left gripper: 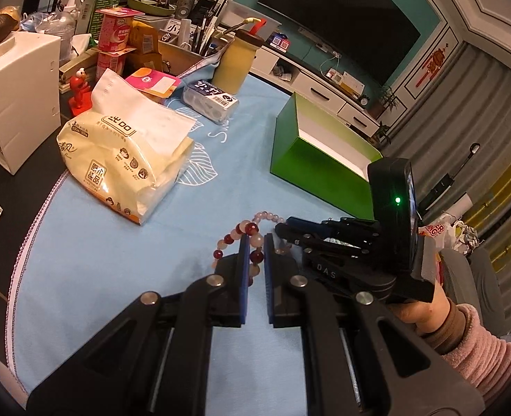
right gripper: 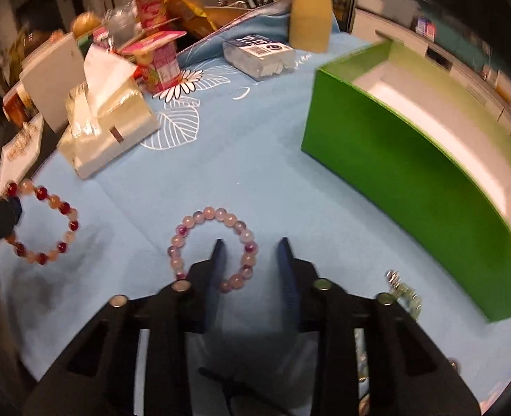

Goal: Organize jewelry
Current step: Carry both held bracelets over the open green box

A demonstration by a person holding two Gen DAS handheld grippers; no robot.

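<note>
The left gripper (left gripper: 255, 242) is clamped on the red-and-peach bracelet (right gripper: 44, 223), above the blue tablecloth (left gripper: 116, 260). The right gripper (right gripper: 252, 246) stands open, its fingers straddling one side of the pink bracelet (right gripper: 213, 246) lying flat on the cloth. The open green box (right gripper: 411, 173) stands far right, a tissue pack (left gripper: 123, 166) far left, and a small silver trinket (right gripper: 402, 291) lies near the box.

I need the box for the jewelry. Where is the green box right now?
In the right wrist view the green box stands open on the blue cloth, on the right, beyond the pink bracelet.
</note>
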